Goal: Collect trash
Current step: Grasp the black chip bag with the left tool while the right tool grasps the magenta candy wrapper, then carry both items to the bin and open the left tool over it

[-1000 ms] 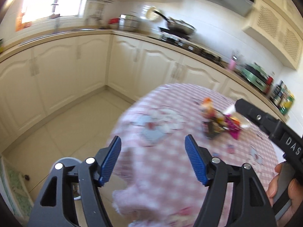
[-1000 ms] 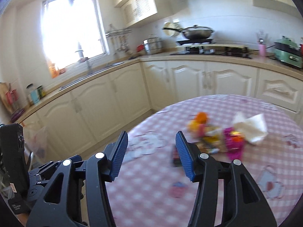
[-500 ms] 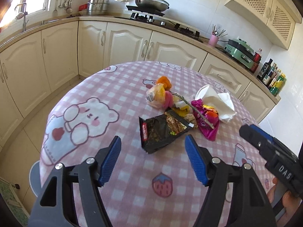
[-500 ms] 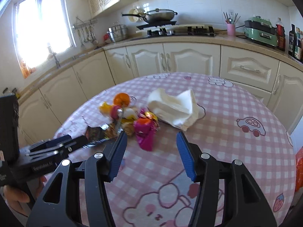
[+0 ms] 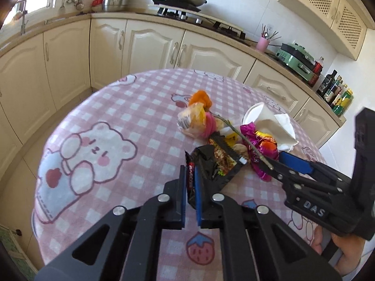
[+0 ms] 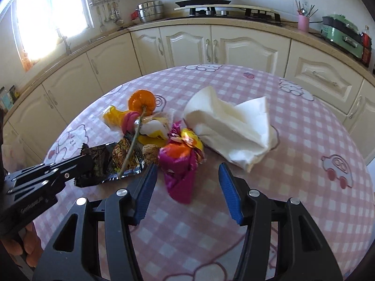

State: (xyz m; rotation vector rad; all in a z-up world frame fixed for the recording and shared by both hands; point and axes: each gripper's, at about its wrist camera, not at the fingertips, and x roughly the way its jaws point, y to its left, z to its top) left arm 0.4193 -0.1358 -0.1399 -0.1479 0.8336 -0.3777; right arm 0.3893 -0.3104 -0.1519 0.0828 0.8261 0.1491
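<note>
A: Trash (image 6: 164,140), heaped mid-table on the pink checked tablecloth (image 5: 131,107) — what has changed in the last second?

B: Both grippers have closed in on the pile from across the kitchen. A second ago the table was a blur at a distance; now the heap fills both wrist views.

A: And the white napkin (image 6: 232,131), the biggest piece?

B: Untouched, lying at the right of the heap.

A: The left gripper (image 5: 191,185)?

B: Half a second ago its jaws stood wide apart above the black snack wrapper (image 5: 215,164). Now they are pinched together on that wrapper's near edge, the wrapper otherwise flat on the cloth.

A: The right gripper (image 6: 186,187)?

B: Jaws apart, straddling the magenta foil wrapper (image 6: 180,171) without gripping it.

A: Smaller bits?

B: An orange (image 6: 141,101) on a twig (image 6: 132,140), a walnut (image 6: 150,151), all unmoved.

A: Meaning?

B: Collection looks just begun: one piece gripped, a second lined up.
</note>
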